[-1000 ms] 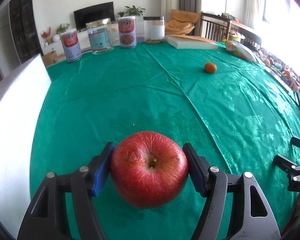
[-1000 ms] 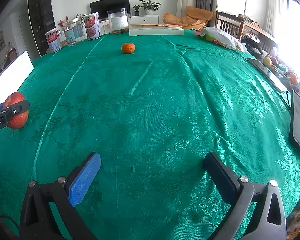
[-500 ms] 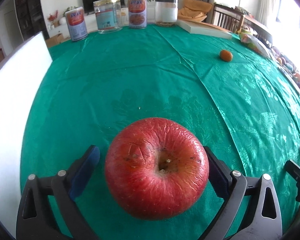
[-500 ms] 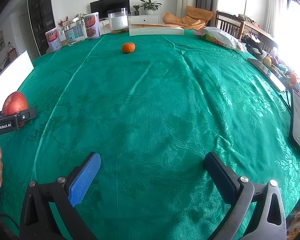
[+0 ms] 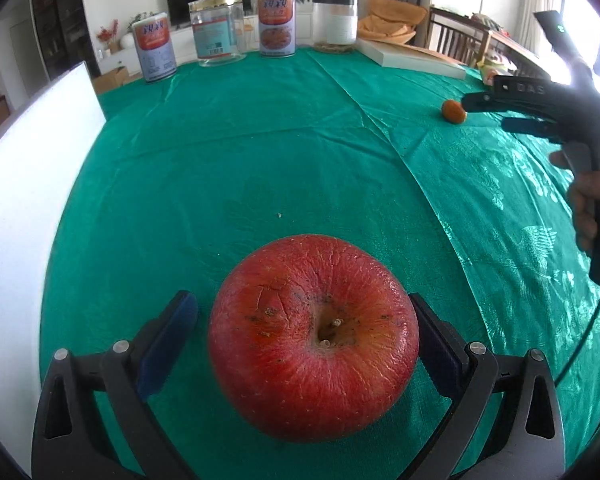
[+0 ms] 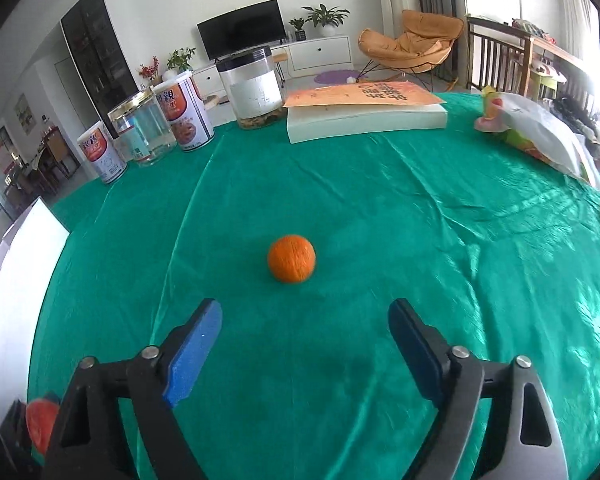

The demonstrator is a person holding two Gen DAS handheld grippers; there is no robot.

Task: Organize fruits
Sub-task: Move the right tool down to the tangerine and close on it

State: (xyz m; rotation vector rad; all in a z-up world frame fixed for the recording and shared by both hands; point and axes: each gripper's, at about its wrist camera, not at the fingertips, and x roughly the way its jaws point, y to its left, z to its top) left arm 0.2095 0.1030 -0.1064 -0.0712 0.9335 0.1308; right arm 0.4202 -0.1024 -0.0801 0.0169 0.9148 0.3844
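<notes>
A big red apple [image 5: 314,336] rests on the green tablecloth [image 5: 260,152] between the jaws of my left gripper [image 5: 300,300], which is open. A clear gap shows by the left pad, and the right pad stands close beside the fruit. A small orange [image 6: 291,258] lies on the cloth just ahead of my right gripper [image 6: 305,308]. That gripper's jaws are closing with nothing between them. In the left wrist view the right gripper [image 5: 484,114] hovers right beside the orange [image 5: 453,111]. The apple [image 6: 40,420] peeks out at the lower left, partly hidden.
A white board [image 5: 20,220] stands along the left edge. Cans and clear jars [image 6: 180,120] line the far edge beside a flat white box [image 6: 364,120]. A plastic bag [image 6: 548,136] lies at the far right. A person's hand [image 5: 592,196] holds the right gripper.
The left jaws spread off the apple, which now sits free on the cloth. The right gripper travelled forward across the table to the orange, and its jaws narrowed.
</notes>
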